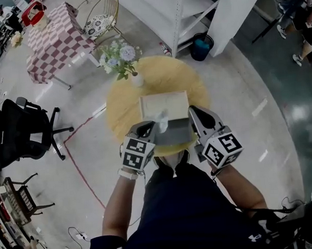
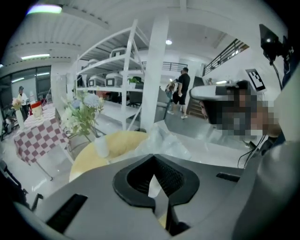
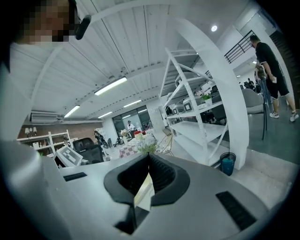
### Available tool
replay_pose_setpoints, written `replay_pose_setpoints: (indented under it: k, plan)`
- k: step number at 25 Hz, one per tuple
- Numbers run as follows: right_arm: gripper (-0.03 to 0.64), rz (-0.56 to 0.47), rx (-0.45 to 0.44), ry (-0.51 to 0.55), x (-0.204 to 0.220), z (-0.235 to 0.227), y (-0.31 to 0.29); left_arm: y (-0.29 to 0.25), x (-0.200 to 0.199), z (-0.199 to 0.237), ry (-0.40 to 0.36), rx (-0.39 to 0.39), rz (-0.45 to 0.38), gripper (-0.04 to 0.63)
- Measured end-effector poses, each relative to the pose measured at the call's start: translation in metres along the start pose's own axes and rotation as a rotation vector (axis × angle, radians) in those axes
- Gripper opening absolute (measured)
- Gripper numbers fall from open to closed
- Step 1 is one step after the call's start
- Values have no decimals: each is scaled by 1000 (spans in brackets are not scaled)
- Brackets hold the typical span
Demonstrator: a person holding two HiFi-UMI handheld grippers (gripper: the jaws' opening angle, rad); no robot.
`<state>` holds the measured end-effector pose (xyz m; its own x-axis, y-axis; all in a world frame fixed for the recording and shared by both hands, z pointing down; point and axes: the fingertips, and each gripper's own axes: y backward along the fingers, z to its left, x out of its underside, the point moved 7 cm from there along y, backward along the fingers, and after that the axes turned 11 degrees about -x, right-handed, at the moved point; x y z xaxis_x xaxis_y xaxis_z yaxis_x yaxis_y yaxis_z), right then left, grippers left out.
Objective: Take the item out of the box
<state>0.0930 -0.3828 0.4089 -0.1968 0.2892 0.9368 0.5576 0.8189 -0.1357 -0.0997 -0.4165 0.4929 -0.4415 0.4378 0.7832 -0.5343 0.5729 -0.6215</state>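
A pale cardboard box (image 1: 164,105) sits open on the round yellow table (image 1: 122,105), with a grey panel (image 1: 173,133) at its near side. A crumpled white item (image 1: 161,119) sticks up over the box's near left corner. My left gripper (image 1: 152,126) is shut on that item; in the left gripper view the crinkled sheet (image 2: 161,139) spreads just beyond the closed jaws (image 2: 152,157). My right gripper (image 1: 192,110) is at the box's right edge. In the right gripper view a cream strip of the box (image 3: 144,191) shows between the closed jaws (image 3: 149,155).
A small white vase of flowers (image 1: 122,59) stands on the table's far left, close to the box. A checkered table (image 1: 51,41), a wire chair (image 1: 101,19), an office chair (image 1: 19,129), white shelving (image 1: 180,9) and a blue bin (image 1: 201,46) surround the table.
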Motion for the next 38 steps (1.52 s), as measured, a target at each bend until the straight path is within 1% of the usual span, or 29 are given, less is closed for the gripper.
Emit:
replay_pose_setpoints:
  k: [5,9,15,18,24,32,38]
  plan:
    - [12,-31,-16,31,-17,1,1,24,-27,1,50,-35,-110,18]
    - [11,-57,-22,74,-30,5,1,39,-47,0,63,-58,-195,18]
    - [11,-87,-41,97,-46,11,1,67,-78,-5,111,-47,-316,17]
    - [12,-94,-38,111,-56,14,4,80,-92,-9,112,-52,-368,18]
    - [11,-164,-61,139,-76,20,6,101,-115,-9,130,-66,-498,18]
    - [11,-207,-84,180,-97,25,7,120,-137,-12,136,-59,-595,18]
    - [11,-238,-90,191,-108,27,6,129,-148,-6,167,-72,-660,18]
